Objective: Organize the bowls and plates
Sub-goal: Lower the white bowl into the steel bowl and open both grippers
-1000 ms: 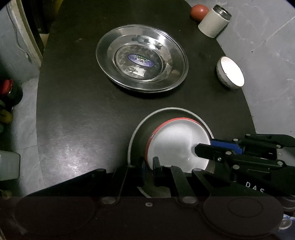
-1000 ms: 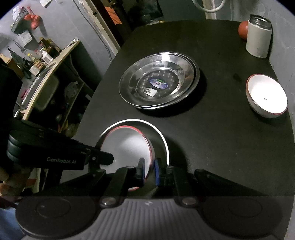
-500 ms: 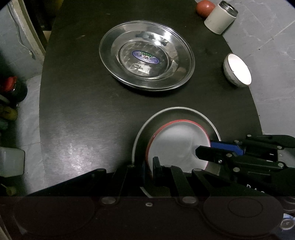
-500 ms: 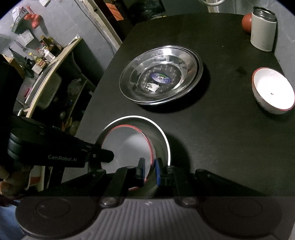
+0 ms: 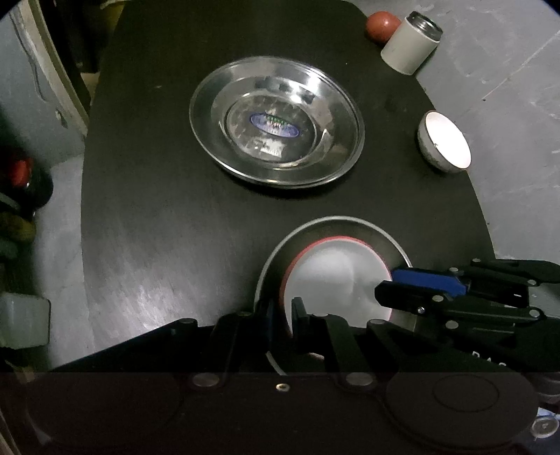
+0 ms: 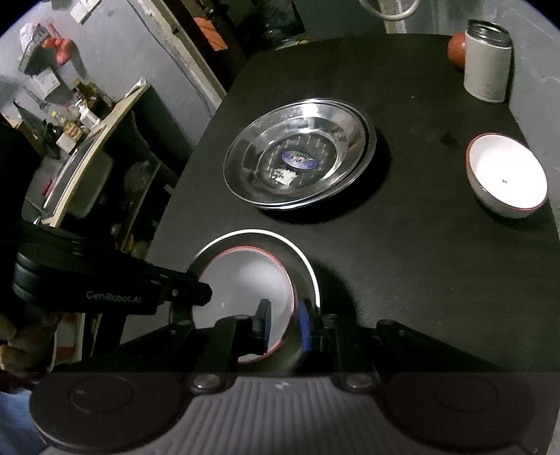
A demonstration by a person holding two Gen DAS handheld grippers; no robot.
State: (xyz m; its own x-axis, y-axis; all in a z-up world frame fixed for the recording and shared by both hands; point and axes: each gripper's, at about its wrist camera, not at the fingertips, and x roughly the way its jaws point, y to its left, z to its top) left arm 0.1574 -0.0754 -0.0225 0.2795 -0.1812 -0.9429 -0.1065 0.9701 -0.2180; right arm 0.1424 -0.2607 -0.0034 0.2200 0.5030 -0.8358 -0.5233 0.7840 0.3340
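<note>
A white red-rimmed bowl (image 5: 332, 273) (image 6: 241, 280) sits nested inside a steel bowl (image 5: 336, 219) (image 6: 252, 232) at the near end of the black table (image 5: 157, 227). My left gripper (image 5: 283, 308) is shut across the near rims of the nested bowls; I cannot tell whether it pinches one wall or both. My right gripper (image 6: 284, 311) (image 5: 386, 283) is shut on the white bowl's wall, one finger inside it, the blue-padded one between the two bowls. Stacked steel plates (image 5: 315, 91) (image 6: 332, 126) lie mid-table. A second white bowl (image 5: 446, 141) (image 6: 507, 178) stands at the right edge.
A white canister (image 5: 409, 45) (image 6: 486, 66) and a red ball (image 5: 381, 24) (image 6: 455, 49) stand at the far right corner by the wall. A cluttered shelf (image 6: 80, 115) lies off the table's left side. A hand (image 6: 17, 343) holds the left gripper.
Both cameras drifted slightly over the table and back while the bowls stayed in the same hold. The gap between the right gripper's fingers looks a little wider now.
</note>
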